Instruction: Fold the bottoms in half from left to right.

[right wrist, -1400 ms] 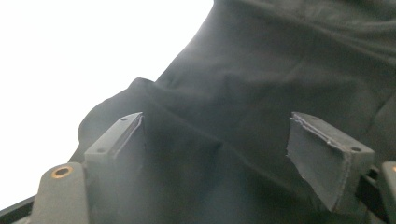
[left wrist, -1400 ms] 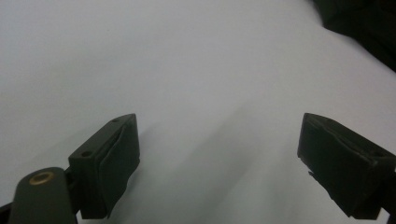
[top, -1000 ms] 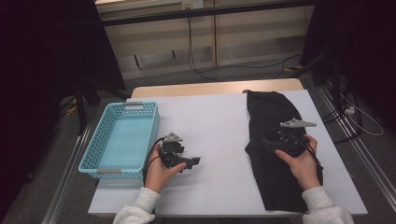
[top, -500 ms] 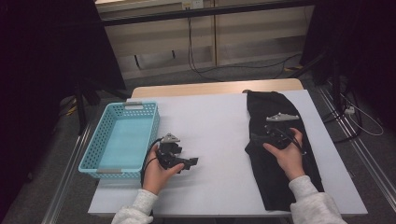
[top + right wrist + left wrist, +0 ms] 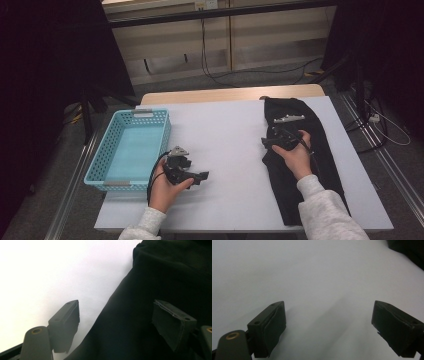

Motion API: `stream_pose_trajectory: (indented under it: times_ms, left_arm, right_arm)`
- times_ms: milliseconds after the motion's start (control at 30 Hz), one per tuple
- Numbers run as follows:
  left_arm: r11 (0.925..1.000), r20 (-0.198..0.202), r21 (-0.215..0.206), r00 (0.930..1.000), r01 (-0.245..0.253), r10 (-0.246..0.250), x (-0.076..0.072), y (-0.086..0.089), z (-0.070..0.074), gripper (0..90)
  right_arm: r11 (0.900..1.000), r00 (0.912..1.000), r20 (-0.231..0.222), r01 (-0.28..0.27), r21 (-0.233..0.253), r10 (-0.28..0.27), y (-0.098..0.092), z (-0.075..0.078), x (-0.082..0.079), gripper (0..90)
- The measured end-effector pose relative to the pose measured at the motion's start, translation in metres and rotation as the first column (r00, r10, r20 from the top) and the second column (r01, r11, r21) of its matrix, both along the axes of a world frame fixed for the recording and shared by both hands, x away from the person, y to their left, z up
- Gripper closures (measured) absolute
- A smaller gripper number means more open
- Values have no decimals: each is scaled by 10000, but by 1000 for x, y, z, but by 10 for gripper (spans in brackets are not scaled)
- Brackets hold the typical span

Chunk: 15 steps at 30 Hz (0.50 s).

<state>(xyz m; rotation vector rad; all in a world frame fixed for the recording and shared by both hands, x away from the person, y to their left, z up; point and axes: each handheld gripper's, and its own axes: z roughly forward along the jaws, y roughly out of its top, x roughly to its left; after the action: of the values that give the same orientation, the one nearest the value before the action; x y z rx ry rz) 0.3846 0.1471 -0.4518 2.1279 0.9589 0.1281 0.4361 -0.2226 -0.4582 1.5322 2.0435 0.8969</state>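
tabletop, a flat white rectangular surface [image 5: 235, 150], takes up most of the high view, with a strip of bare light wood along its 12 o'clock edge. long black cloth garment [image 5: 320, 165] comes next in size: it lies flat along the 3 o'clock side of the table, running from the far edge toward the near edge, and its near end passes under the person's grey sleeve. light blue perforated plastic basket [image 5: 112, 167] sits at the 9 o'clock side of the table, upright, with bare blue floor inside.

right gripper [image 5: 272, 142] hangs over the garment's 9 o'clock edge, held in the person's right hand [image 5: 294, 157], pointing toward 9 o'clock. in the right gripper view its jaws are spread wide apart with nothing between them; one black pad [image 5: 65, 322] is over the white surface and the other over the black cloth, so the gripper [image 5: 120, 327] straddles the garment's edge [image 5: 160, 285]. whether the pads touch the cloth i cannot tell.

left gripper [image 5: 200, 176] is near the table's 6 o'clock edge, just beside the basket's 3 o'clock rim, held in the left hand [image 5: 165, 182] and pointing toward 3 o'clock. in the left gripper view its jaws also stand wide apart and hold nothing [image 5: 329, 330], low over bare white tabletop [image 5: 312, 277], with a corner of the black garment [image 5: 409, 248] at 1 o'clock of that view, well apart.
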Motion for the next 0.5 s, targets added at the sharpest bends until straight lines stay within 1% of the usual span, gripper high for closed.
stream_pose_trajectory:
  times_ms: [67,100,133,167,200,267,300,333,367,400,500]
  left_arm:
    - [10000,-2,-30,10000,13,-13,-2,-1,0,121]
    - [10000,-39,-53,10000,53,-54,-2,-1,0,120]
    - [9999,-44,-146,10000,-31,31,-3,-1,-1,121]
    - [10000,-91,-59,10000,36,-37,-3,-1,-1,120]
    - [10000,-99,-45,9999,29,-29,-3,-1,-2,120]
    - [10000,-135,-21,9999,57,-57,-4,1,-2,120]
    - [9999,-135,-116,9999,-72,71,-4,0,-2,121]
    - [10000,-143,-43,9999,-18,17,-4,2,-2,120]
    - [10000,-144,-78,9999,-51,50,-4,2,-2,120]
    - [10000,-135,-25,9999,-26,26,-4,3,-2,120]
    - [9998,-96,-134,9998,-155,154,-4,3,-3,123]
  right_arm:
    - [9992,9999,-121,-94,-383,90,3,-4,2,236]
    - [9985,9999,-60,-101,-544,98,3,-4,2,248]
    - [9983,9999,-86,-75,-586,70,3,-3,2,274]
    - [9978,9999,-92,-105,-659,99,3,-3,2,293]
    - [9979,9999,-102,-92,-636,86,2,-3,2,311]
    - [9981,10000,-51,13,-619,-16,0,-3,2,377]
    - [9981,10000,-46,23,-624,-26,-1,-2,2,415]
    - [9979,10000,-21,45,-646,-46,-3,-2,2,448]
    - [9979,9999,-21,101,-635,-103,-4,-2,1,467]
    - [9979,9999,-14,130,-635,-131,-5,-2,1,480]
    - [9970,9997,0,228,-746,-229,-3,-1,1,505]
